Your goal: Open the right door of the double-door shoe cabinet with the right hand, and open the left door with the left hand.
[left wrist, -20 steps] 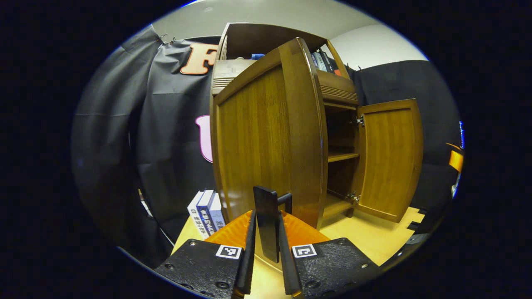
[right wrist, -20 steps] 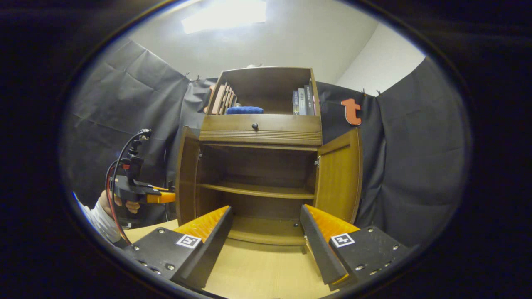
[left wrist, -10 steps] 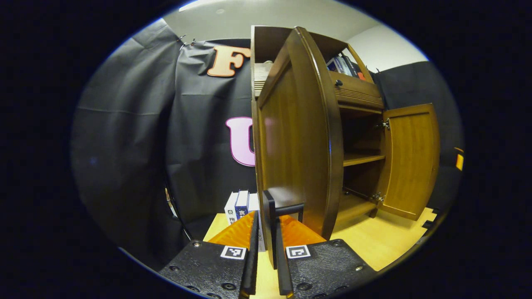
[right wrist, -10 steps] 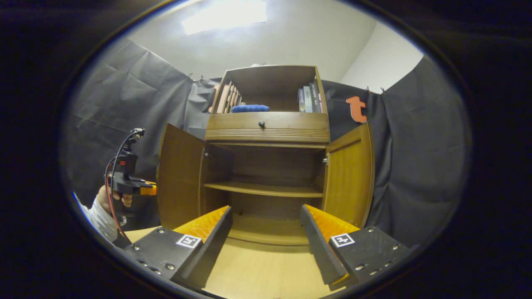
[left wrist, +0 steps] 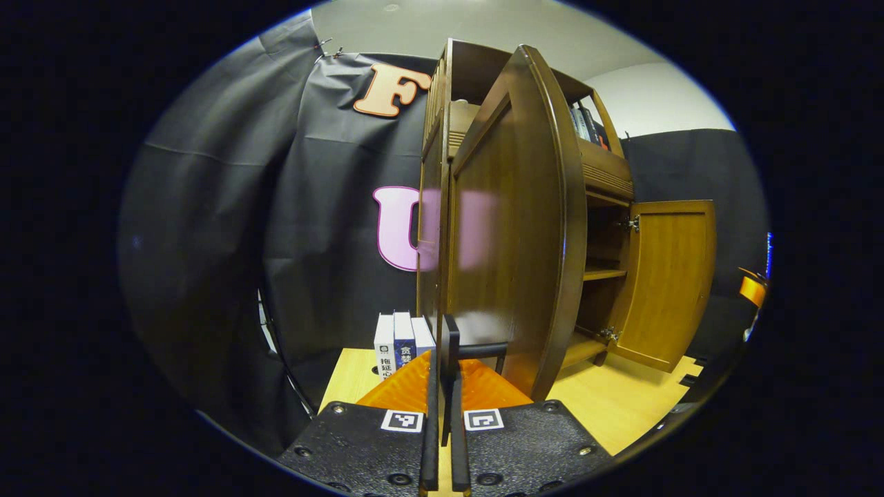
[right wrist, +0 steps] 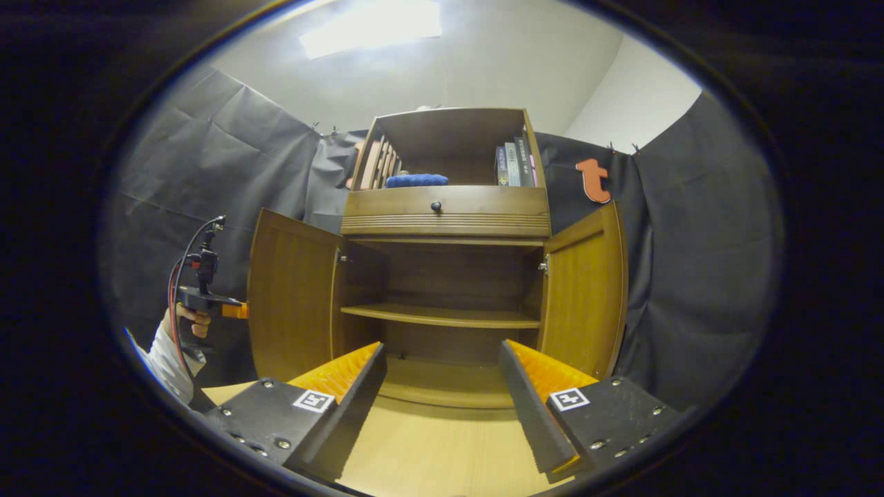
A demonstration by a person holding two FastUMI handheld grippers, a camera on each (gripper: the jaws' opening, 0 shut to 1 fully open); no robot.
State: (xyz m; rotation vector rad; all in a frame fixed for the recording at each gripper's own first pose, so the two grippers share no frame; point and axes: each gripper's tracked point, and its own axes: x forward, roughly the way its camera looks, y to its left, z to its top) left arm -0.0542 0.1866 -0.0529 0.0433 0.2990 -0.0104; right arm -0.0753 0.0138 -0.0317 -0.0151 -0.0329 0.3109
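The left gripper [left wrist: 442,386] is clamped on the dark handle [left wrist: 450,352] of the left door [left wrist: 514,228], which stands swung wide from the shoe cabinet [right wrist: 445,214]. The right gripper [right wrist: 442,393] hangs with its fingers spread and nothing between them, facing the cabinet's shelf [right wrist: 442,316]; the right door [right wrist: 583,290] is swung out too. Books [left wrist: 397,342] stand on the wooden table [right wrist: 435,449] beside the cabinet.

The left gripper [left wrist: 443,386] is clamping its two fingers on the dark handle [left wrist: 452,348] of the left door [left wrist: 514,228], which is standing edge-on just ahead of the jaws. Beyond the jaws to the left, three books [left wrist: 402,342] are standing upright on the wooden table [left wrist: 621,400]. Farther off to the right, the right door [left wrist: 670,276] is hanging open beside the cabinet's shelf [left wrist: 601,273].
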